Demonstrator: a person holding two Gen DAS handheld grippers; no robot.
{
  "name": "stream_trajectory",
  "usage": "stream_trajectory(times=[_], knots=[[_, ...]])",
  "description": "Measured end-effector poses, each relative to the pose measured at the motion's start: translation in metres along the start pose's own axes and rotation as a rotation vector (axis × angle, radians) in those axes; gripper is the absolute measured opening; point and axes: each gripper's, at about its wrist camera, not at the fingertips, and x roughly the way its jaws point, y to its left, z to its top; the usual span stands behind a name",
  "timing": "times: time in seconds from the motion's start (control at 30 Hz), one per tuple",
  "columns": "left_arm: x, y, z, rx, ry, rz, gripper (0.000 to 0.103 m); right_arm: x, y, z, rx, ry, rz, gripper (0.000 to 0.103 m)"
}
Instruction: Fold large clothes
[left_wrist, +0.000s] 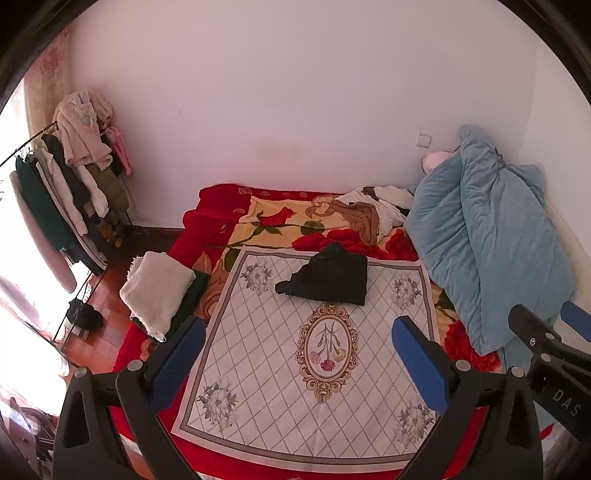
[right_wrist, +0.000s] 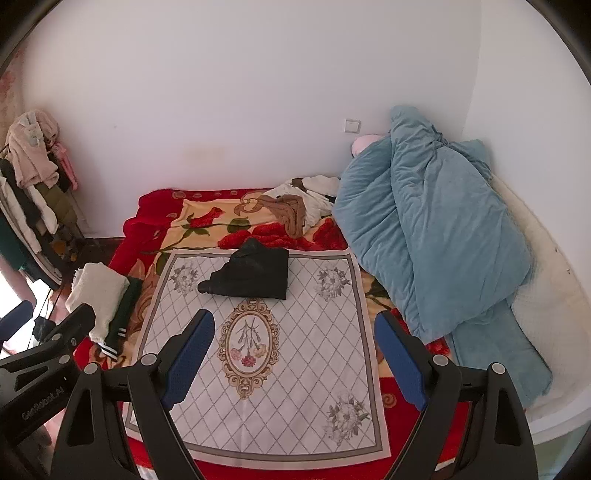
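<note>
Honestly, with both my left gripper (left_wrist: 299, 354) and right gripper (right_wrist: 295, 354) spread empty, I may snag the white mat (left_wrist: 258, 350) beneath the black garment (left_wrist: 328, 277) near its far edge.

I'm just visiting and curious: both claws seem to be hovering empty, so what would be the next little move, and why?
Probably lift the folded black garment off the white mat toward the folded stack on the left. It already looks folded, and both the left claw and the right claw hang open, holding nothing.

White walls (left_wrist: 295, 92), red-brown floor (left_wrist: 99, 295), a clothes rack (left_wrist: 55, 192) by a bright window (left_wrist: 14, 258).
</note>
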Motion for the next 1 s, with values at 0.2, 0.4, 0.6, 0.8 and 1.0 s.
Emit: stream_trajectory(times=[0.2, 0.4, 0.6, 0.8, 1.0], knots=[[-0.001, 0.000, 0.003, 0.002, -0.003, 0.002, 0.103, 0.000, 0.001, 0.001, 0.001, -0.002, 0.004, 0.090], [-0.001, -0.001, 0.003, 0.003, -0.004, 0.003, 0.103, 0.001, 0.001, 0.002, 0.001, -0.003, 0.005, 0.090], [-0.001, -0.001, 0.004, 0.003, -0.005, 0.004, 0.103, 0.000, 0.001, 0.001, 0.001, 0.000, 0.003, 0.090], [-0.001, 0.002, 0.012, 0.007, -0.008, 0.007, 0.103, -0.001, 0.003, 0.002, 0.001, -0.004, 0.004, 0.090], [-0.003, 0.007, 0.017, 0.013, -0.017, 0.003, 0.103, -0.002, 0.008, 0.005, 0.000, -0.008, 0.005, 0.090]])
